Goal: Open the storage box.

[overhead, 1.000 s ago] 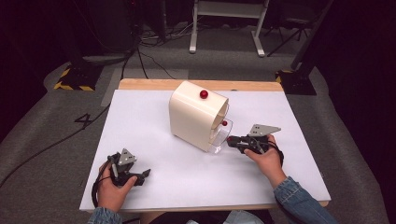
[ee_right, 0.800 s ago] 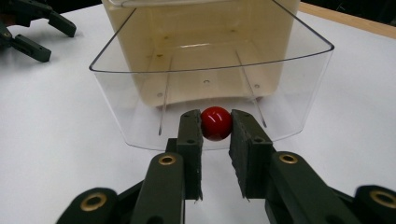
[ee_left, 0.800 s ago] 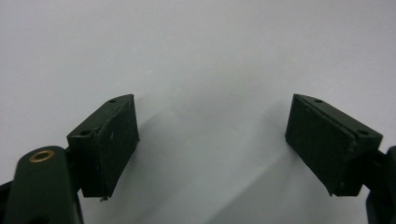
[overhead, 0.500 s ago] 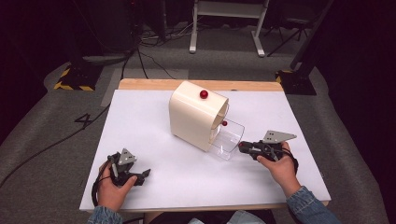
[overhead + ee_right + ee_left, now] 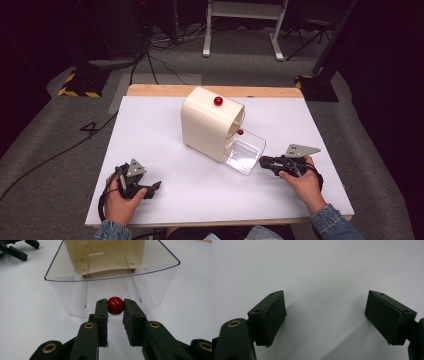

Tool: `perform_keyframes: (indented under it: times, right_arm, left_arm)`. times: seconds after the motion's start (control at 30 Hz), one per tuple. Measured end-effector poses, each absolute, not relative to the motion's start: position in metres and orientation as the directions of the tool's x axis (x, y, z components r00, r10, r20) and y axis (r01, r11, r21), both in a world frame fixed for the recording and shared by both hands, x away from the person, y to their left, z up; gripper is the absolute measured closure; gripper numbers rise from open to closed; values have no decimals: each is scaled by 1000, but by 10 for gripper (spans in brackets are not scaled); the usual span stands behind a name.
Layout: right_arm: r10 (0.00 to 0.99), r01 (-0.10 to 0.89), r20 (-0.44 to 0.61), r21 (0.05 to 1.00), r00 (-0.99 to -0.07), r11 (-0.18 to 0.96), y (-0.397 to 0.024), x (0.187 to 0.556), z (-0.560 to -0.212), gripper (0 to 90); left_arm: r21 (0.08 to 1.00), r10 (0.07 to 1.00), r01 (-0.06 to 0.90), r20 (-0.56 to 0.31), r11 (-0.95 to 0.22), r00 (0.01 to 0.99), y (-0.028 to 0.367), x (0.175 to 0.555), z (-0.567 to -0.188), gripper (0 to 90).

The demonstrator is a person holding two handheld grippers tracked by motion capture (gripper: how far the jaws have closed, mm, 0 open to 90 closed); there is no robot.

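A cream box (image 5: pixel 207 125) stands mid-table with a red knob (image 5: pixel 218 101) on its top. A clear plastic drawer (image 5: pixel 245 152) sticks out of its lower right side, and a small red ball (image 5: pixel 240 132) sits just above it at the box's opening. My right gripper (image 5: pixel 263 161) is level at the drawer's front. In the right gripper view this gripper (image 5: pixel 115 303) is shut on the red knob (image 5: pixel 115 305) on the front wall of the clear drawer (image 5: pixel 75 297). My left gripper (image 5: pixel 152 187) rests near the front left edge, open, with only white table between its pads (image 5: pixel 272 312).
The white table (image 5: pixel 150 130) has bare room to the left and behind the box. Its wooden back edge (image 5: pixel 165 90) meets grey floor with cables. A narrow strip of table lies right of my right hand.
My right gripper has moved right and toward the table's front, still shut on the red knob, and the clear drawer has slid out of the cream box with it. The left gripper stayed put.
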State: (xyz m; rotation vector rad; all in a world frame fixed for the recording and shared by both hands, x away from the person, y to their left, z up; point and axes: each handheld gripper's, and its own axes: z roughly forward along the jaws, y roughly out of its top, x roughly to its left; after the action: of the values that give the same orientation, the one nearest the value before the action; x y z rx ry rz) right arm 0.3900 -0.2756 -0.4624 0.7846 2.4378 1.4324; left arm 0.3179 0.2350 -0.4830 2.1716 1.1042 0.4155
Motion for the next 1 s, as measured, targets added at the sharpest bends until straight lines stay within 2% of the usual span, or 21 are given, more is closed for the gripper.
perform_keyframes:
  times: [0.43, 0.7, 1.0]
  right_arm:
    - [557, 354, 90, 851, -826, 388, -291, 384, -459, 654]
    - [555, 319, 65, 871, -829, 373, -291, 384, -436, 619]
    - [522, 258, 32, 895, -852, 365, -270, 396, -407, 615]
  left_arm:
    - [680, 803, 595, -14, -429, 595, 235, 318, -483, 171]
    - [681, 803, 592, -10, -430, 596, 235, 318, -483, 171]
    - [681, 801, 590, -7, -435, 599, 236, 318, -483, 171]
